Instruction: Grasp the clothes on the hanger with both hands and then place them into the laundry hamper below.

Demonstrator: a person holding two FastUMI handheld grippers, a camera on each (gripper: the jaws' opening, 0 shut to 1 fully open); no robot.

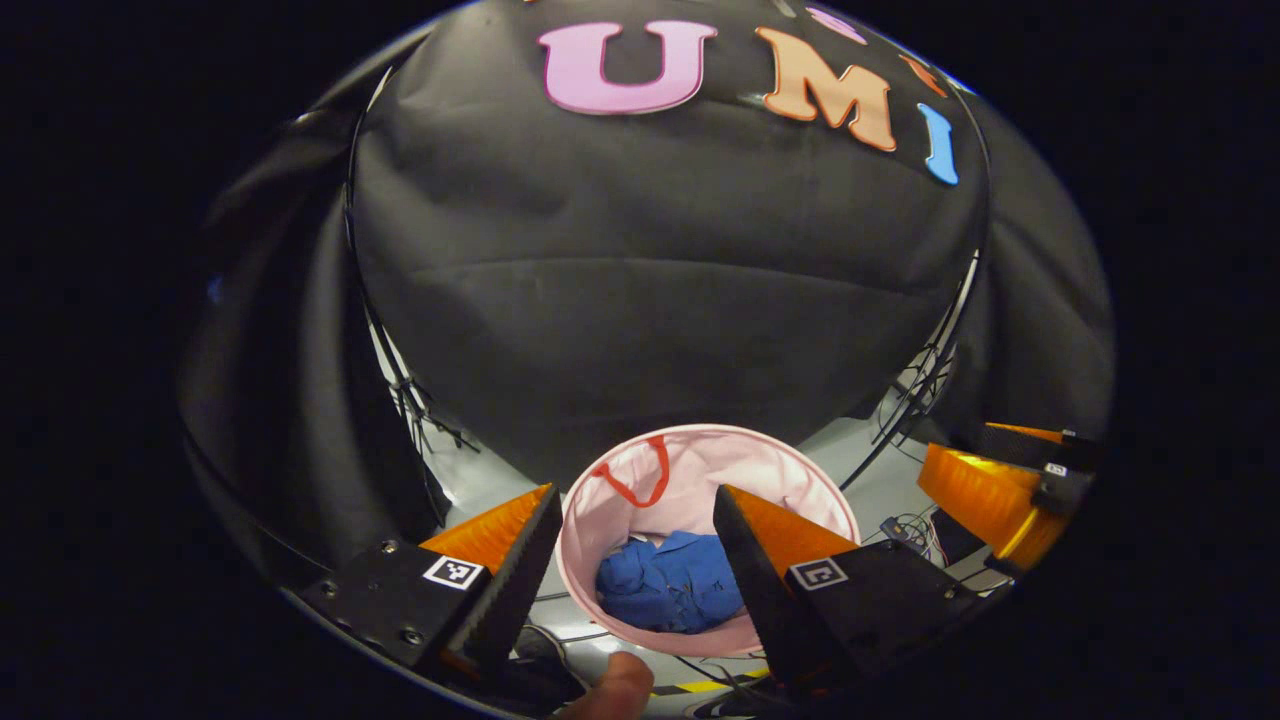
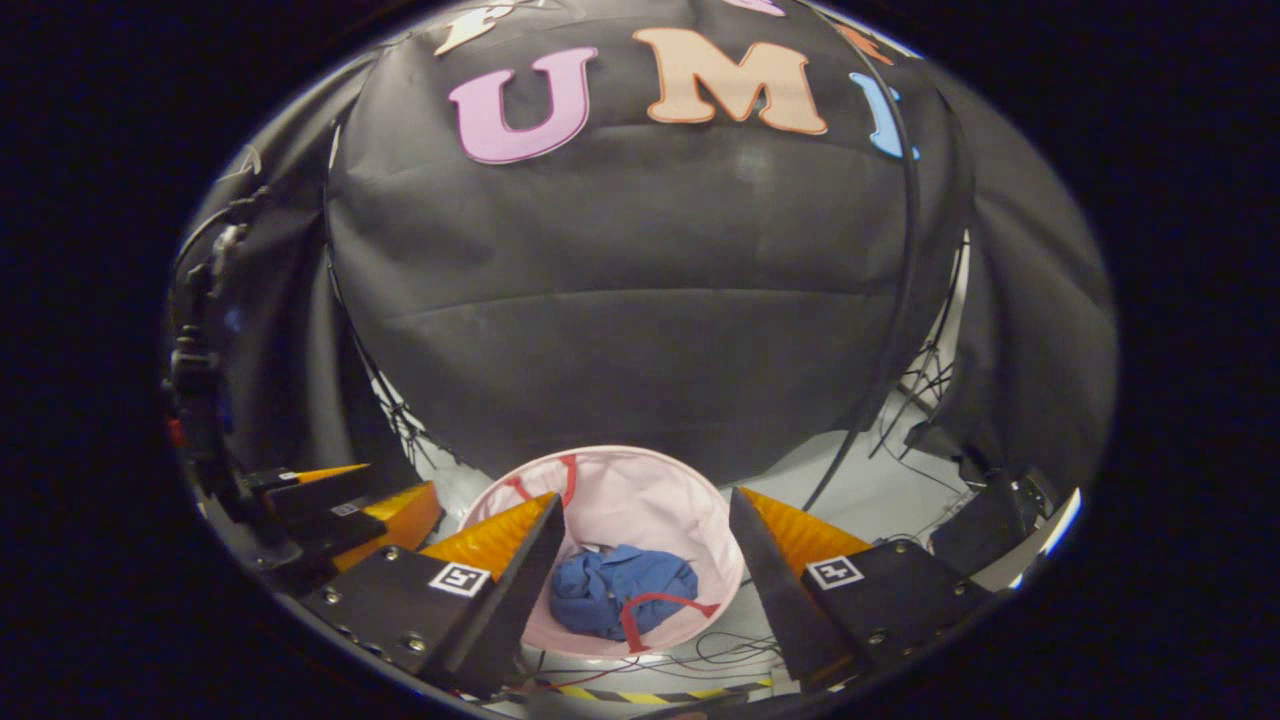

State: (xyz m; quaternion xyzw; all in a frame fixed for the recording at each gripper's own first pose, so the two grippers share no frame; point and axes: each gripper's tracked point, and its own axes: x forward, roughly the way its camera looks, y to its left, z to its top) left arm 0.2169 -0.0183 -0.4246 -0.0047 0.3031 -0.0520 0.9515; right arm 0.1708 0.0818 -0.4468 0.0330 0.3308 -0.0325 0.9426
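Observation:
A crumpled blue garment [image 1: 668,592] lies at the bottom of a round pink laundry hamper [image 1: 700,460] with red handles, standing on the floor below. My left gripper [image 1: 637,545] hangs open above the hamper with nothing between its fingers. In the right gripper view the same blue garment [image 2: 618,588] rests inside the hamper [image 2: 640,480], partly under a red handle. My right gripper [image 2: 645,555] is open above it and holds nothing. The right gripper [image 1: 1000,490] also appears at the right edge of the left gripper view, and the left gripper [image 2: 350,510] at the left edge of the right gripper view.
Black cloth walls hang behind the hamper on a thin frame. Loose cables [image 2: 720,650] and yellow-black striped tape [image 2: 620,693] lie on the pale floor in front of it. A fingertip [image 1: 615,690] shows at the bottom of the left gripper view.

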